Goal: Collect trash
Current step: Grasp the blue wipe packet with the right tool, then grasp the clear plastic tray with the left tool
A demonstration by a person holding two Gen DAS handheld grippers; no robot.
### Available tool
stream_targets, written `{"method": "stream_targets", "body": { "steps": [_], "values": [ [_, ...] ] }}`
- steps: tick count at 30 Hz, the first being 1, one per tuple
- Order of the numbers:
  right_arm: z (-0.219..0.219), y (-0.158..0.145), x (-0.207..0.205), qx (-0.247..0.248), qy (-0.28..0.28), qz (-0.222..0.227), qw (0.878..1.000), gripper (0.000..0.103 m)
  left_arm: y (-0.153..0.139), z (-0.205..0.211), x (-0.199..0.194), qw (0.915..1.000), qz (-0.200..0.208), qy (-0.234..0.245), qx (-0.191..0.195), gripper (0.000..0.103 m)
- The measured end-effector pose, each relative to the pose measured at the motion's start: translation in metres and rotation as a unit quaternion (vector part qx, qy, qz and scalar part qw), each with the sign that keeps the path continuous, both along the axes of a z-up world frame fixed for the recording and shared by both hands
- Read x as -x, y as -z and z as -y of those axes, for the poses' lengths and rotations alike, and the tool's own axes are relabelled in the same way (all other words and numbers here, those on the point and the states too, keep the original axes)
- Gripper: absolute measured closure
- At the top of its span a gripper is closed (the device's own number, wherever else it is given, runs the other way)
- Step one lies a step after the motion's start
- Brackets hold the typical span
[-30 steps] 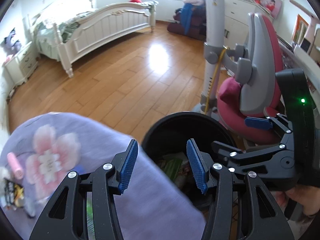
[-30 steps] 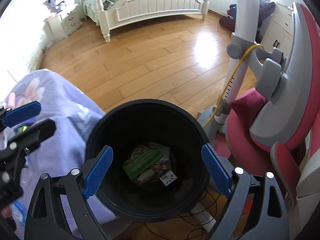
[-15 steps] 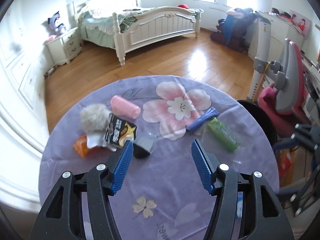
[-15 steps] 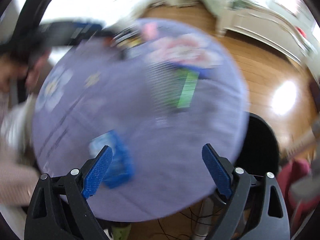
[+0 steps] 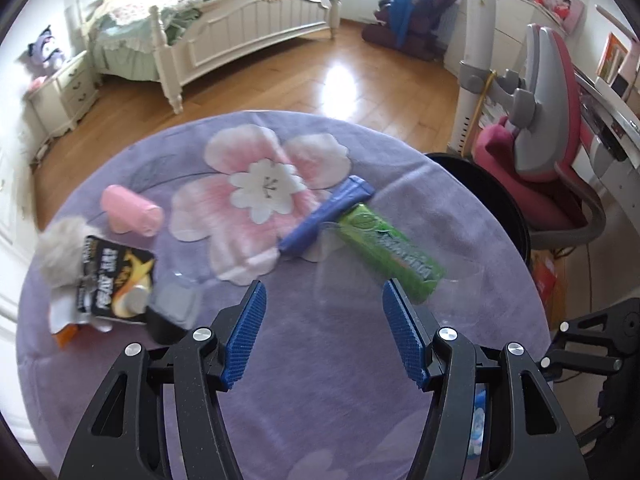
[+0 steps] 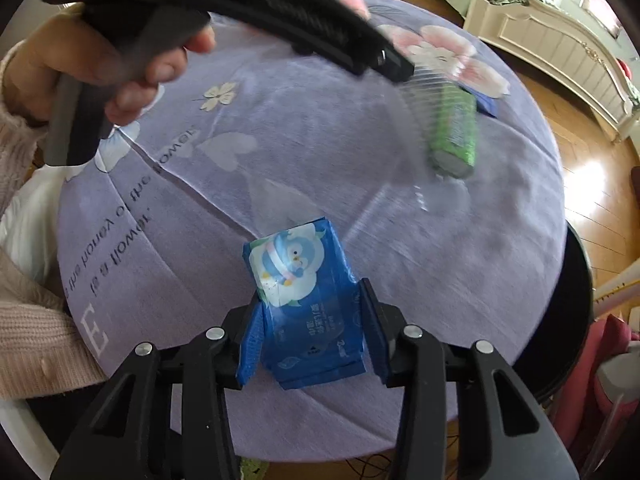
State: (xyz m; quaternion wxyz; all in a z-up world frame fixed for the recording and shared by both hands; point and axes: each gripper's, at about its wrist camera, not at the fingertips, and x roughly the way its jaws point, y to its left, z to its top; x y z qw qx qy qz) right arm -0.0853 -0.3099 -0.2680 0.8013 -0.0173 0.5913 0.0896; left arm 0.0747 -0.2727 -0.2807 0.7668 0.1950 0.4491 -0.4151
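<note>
Right wrist view: right tongs (image 6: 312,330) just closing, pads flanking blue wipes pack (image 6: 306,304) on purple surface (image 6: 460,280); firm clamp uncertain. Left tongs (image 5: 324,334) apart, empty. Green packet (image 5: 390,252) ahead-right, long axis diagonal; black bin (image 5: 500,208) beyond edge.

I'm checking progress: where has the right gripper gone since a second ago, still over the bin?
Yes, it moved: off the black bin to over the purple table, and the right gripper has just closed around the blue wipes packet.
</note>
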Motion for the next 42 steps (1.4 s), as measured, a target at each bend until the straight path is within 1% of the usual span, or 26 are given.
{"method": "stream_targets", "body": {
  "steps": [1,2,4,6,7,9,10,12,14,15,16,18,19,21,22,24,26,27,28,30,32,34,36,39,40,42],
  "values": [
    [0.003,-0.002,0.002,0.002,0.004,0.001,1.0,0.06,0.0,0.006,0.001,1.0,-0.007,0.0,0.002,0.041],
    [0.005,-0.003,0.002,0.004,0.008,0.003,1.0,0.06,-0.002,0.012,0.0,0.9999,-0.014,-0.005,0.003,0.034],
    [0.013,-0.006,0.005,0.004,0.018,0.006,1.0,0.06,-0.004,0.023,-0.005,0.9991,-0.025,-0.035,0.006,0.029],
    [0.018,-0.008,0.005,0.003,0.024,0.009,1.0,0.06,-0.005,0.039,-0.013,0.9978,-0.038,-0.055,0.003,0.029],
    [0.02,-0.008,0.005,0.003,0.027,0.011,1.0,0.06,-0.005,0.044,-0.015,0.9978,-0.036,-0.055,0.0,0.029],
    [0.026,-0.01,0.005,-0.002,0.034,0.014,0.999,0.06,0.0,0.054,-0.012,0.9982,-0.01,-0.046,-0.036,0.031],
    [0.029,-0.012,0.004,-0.002,0.038,0.018,0.999,0.06,0.005,0.053,-0.006,0.9978,0.006,-0.031,-0.058,0.037],
    [0.036,-0.018,0.006,-0.005,0.042,0.026,0.999,0.06,0.01,0.035,0.0,0.996,0.027,-0.017,-0.083,0.038],
    [0.042,-0.025,0.008,-0.002,0.042,0.037,0.998,0.06,0.02,-0.002,0.001,0.9901,0.058,-0.025,-0.125,0.038],
    [0.046,-0.027,0.008,-0.001,0.042,0.041,0.998,0.06,0.025,-0.021,-0.002,0.9877,0.057,-0.041,-0.139,0.038],
    [0.051,-0.03,0.006,0.0,0.042,0.044,0.998,0.06,0.027,-0.035,-0.004,0.9872,0.048,-0.053,-0.143,0.038],
    [0.055,-0.033,-0.004,0.005,0.042,0.051,0.998,0.06,0.026,-0.059,-0.006,0.9876,0.025,-0.079,-0.134,0.038],
    [0.058,-0.034,-0.01,0.009,0.044,0.055,0.997,0.06,0.024,-0.065,-0.005,0.988,0.018,-0.084,-0.129,0.038],
    [0.06,-0.038,-0.02,0.01,0.047,0.064,0.997,0.06,0.015,-0.081,0.003,0.9896,-0.019,-0.102,-0.099,0.038],
    [0.057,-0.042,-0.026,0.01,0.046,0.07,0.996,0.06,0.01,-0.086,0.008,0.9906,-0.029,-0.102,-0.086,0.038],
    [0.058,-0.049,-0.03,0.008,0.041,0.082,0.996,0.06,0.001,-0.097,0.022,0.9937,-0.035,-0.082,-0.067,0.038],
    [0.056,-0.053,-0.031,0.004,0.034,0.087,0.996,0.06,-0.013,-0.11,0.042,0.9988,-0.008,-0.026,-0.041,0.038],
    [0.056,-0.056,-0.031,0.006,0.032,0.088,0.996,0.06,-0.017,-0.115,0.049,0.9992,0.003,-0.005,-0.039,0.038],
    [0.055,-0.056,-0.031,0.007,0.029,0.088,0.996,0.06,-0.021,-0.118,0.058,0.9985,0.023,0.015,-0.048,0.038],
    [0.053,-0.058,-0.03,0.009,0.025,0.086,0.996,0.06,-0.02,-0.118,0.066,0.9962,0.036,0.046,-0.064,0.037],
    [0.053,-0.059,-0.028,0.006,0.026,0.085,0.996,0.06,-0.014,-0.114,0.071,0.9931,0.041,0.077,-0.079,0.037],
    [0.051,-0.059,-0.026,0.003,0.029,0.085,0.996,0.06,-0.006,-0.105,0.075,0.9876,0.042,0.115,-0.098,0.037],
    [0.049,-0.062,-0.021,0.006,0.032,0.085,0.996,0.06,0.005,-0.098,0.077,0.9821,0.027,0.148,-0.113,0.037],
    [0.046,-0.064,-0.015,0.004,0.035,0.081,0.996,0.06,0.002,-0.099,0.082,0.9748,0.02,0.198,-0.102,0.037],
    [0.045,-0.065,-0.014,0.003,0.037,0.078,0.996,0.06,-0.001,-0.099,0.088,0.9699,0.013,0.224,-0.096,0.037],
    [0.042,-0.066,-0.014,0.011,0.04,0.076,0.996,0.06,-0.001,-0.097,0.09,0.9613,0.005,0.257,-0.1,0.037]
  ]
}}
